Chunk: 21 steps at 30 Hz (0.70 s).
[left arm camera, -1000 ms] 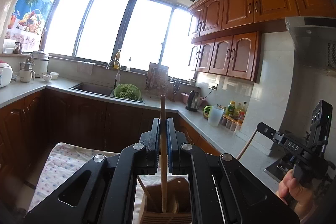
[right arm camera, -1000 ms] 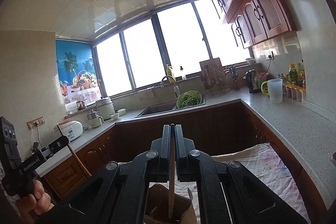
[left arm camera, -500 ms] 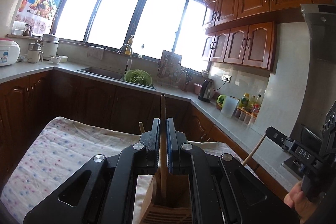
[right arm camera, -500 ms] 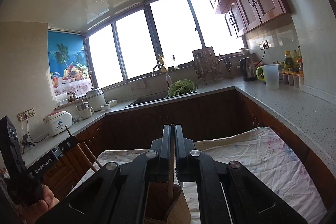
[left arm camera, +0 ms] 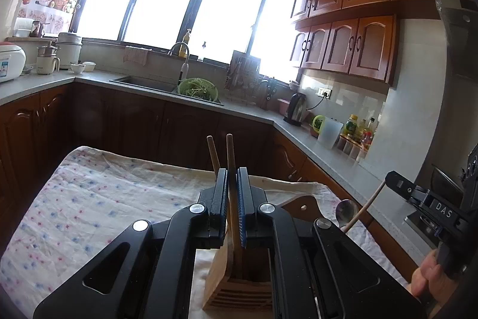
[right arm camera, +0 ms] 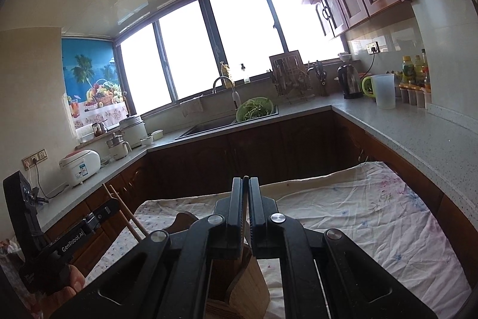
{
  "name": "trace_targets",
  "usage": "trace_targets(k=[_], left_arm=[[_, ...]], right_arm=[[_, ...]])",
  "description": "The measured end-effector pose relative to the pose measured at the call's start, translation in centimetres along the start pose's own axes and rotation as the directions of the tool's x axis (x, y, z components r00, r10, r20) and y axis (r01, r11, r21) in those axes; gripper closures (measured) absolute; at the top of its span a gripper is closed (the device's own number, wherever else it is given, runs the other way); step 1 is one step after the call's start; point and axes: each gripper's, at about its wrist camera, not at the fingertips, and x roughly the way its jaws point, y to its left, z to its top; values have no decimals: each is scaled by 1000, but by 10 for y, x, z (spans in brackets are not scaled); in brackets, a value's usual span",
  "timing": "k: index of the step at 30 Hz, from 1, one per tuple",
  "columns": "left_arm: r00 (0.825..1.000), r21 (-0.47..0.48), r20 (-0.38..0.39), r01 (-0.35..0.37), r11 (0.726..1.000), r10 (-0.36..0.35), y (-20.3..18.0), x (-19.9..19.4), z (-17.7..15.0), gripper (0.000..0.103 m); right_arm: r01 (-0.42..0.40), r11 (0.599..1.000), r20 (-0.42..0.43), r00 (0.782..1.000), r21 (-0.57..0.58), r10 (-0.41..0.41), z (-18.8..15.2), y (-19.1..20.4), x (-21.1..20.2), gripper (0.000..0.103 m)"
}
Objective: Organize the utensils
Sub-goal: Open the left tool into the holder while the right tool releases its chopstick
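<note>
My left gripper [left arm camera: 230, 178] is shut on a wooden utensil handle [left arm camera: 229, 148] that reaches down into a wooden utensil holder [left arm camera: 236, 286] on the flowered cloth [left arm camera: 89, 199]. A second wooden handle [left arm camera: 212, 151] stands beside it. My right gripper [right arm camera: 245, 187] is shut on a thin wooden stick [right arm camera: 245, 199] over the same holder [right arm camera: 245, 283]. In the left wrist view the right gripper [left arm camera: 397, 184] holds that stick [left arm camera: 363, 211], with a metal spoon [left arm camera: 345, 210] near it. In the right wrist view the left gripper [right arm camera: 110, 205] shows with two wooden sticks [right arm camera: 128, 214].
A grey L-shaped counter [right arm camera: 418, 133] runs behind, with a sink [left arm camera: 143, 81], a green colander [left arm camera: 197, 88], a kettle [left arm camera: 295, 108], a plastic jug [right arm camera: 384, 91] and bottles. A rice cooker [right arm camera: 80, 166] stands at left. A wooden board [left arm camera: 301, 205] lies behind the holder.
Both grippers have tilted down and lowered toward the holder, so more of the cloth shows. Each stays shut on its wooden utensil. The second wooden handle now shows beside the left one.
</note>
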Motion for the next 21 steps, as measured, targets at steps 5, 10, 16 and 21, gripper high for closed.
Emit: trace_targets(k=[5, 10, 16, 21], left_arm=[[1000, 2, -9, -5, 1000, 5, 0, 1, 1, 97], [999, -12, -24, -22, 1000, 22, 3, -3, 2, 88], [998, -36, -10, -55, 998, 55, 12, -24, 3, 45], [996, -37, -20, -92, 995, 91, 18, -48, -2, 14]], right_arm=[[2, 1000, -15, 1000, 8, -2, 0, -4, 2, 98], [-13, 999, -23, 1000, 36, 13, 1, -8, -1, 88], [-34, 998, 16, 999, 60, 33, 5, -10, -21, 47], [-63, 994, 18, 998, 89, 61, 1, -12, -37, 23]])
